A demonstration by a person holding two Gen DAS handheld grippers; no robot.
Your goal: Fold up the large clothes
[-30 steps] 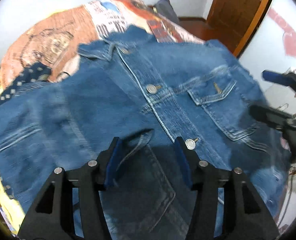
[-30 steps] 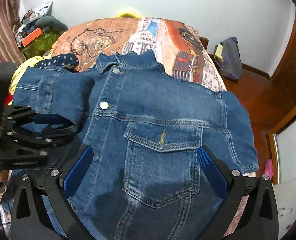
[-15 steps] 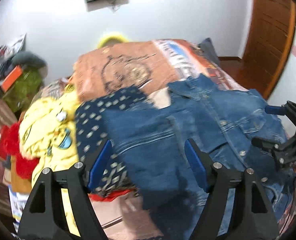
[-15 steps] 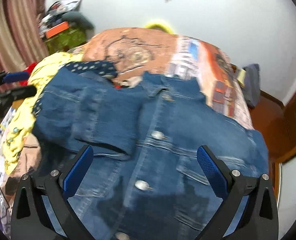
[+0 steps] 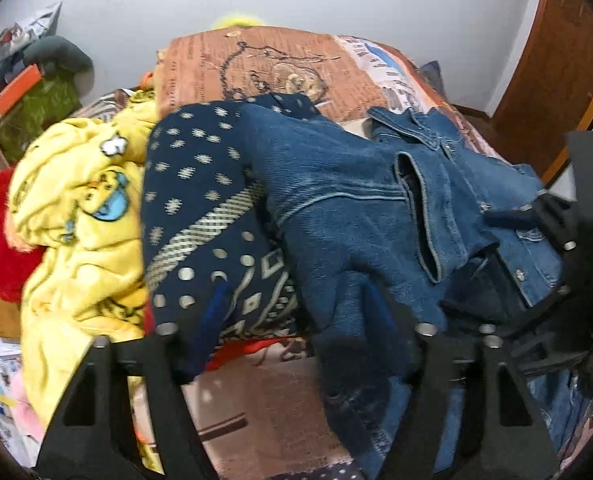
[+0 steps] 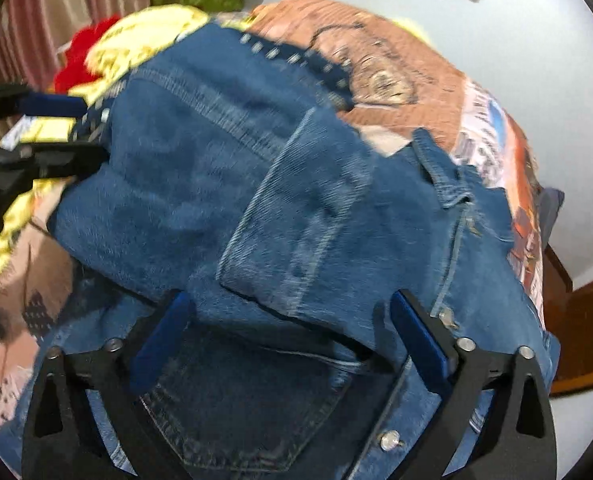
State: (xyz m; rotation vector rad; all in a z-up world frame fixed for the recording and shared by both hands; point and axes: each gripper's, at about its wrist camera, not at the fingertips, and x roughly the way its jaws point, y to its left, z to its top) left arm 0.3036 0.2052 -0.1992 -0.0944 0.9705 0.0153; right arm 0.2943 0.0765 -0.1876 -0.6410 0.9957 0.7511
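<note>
A blue denim jacket (image 6: 336,240) lies front-up on the bed, one sleeve (image 5: 336,208) folded across its front. My left gripper (image 5: 296,312) is open at the jacket's left side, its jaws straddling the sleeve's lower edge. My right gripper (image 6: 288,332) is open low over the jacket front, with the sleeve cuff (image 6: 296,240) just ahead of the jaws. Each gripper shows in the other's view: the right one (image 5: 568,240) at the far right, the left one (image 6: 24,152) at the far left.
A navy patterned garment (image 5: 200,208), a yellow printed blanket (image 5: 80,216) and red fabric (image 5: 0,240) are piled left of the jacket. The bed has an orange printed cover (image 5: 264,68). A wooden door (image 5: 560,60) stands to the right, clutter (image 5: 28,92) at the back left.
My left gripper has swung from over the jacket front to its left side, and now sits lower at the sleeve. My right gripper has moved left and down towards the folded sleeve.
</note>
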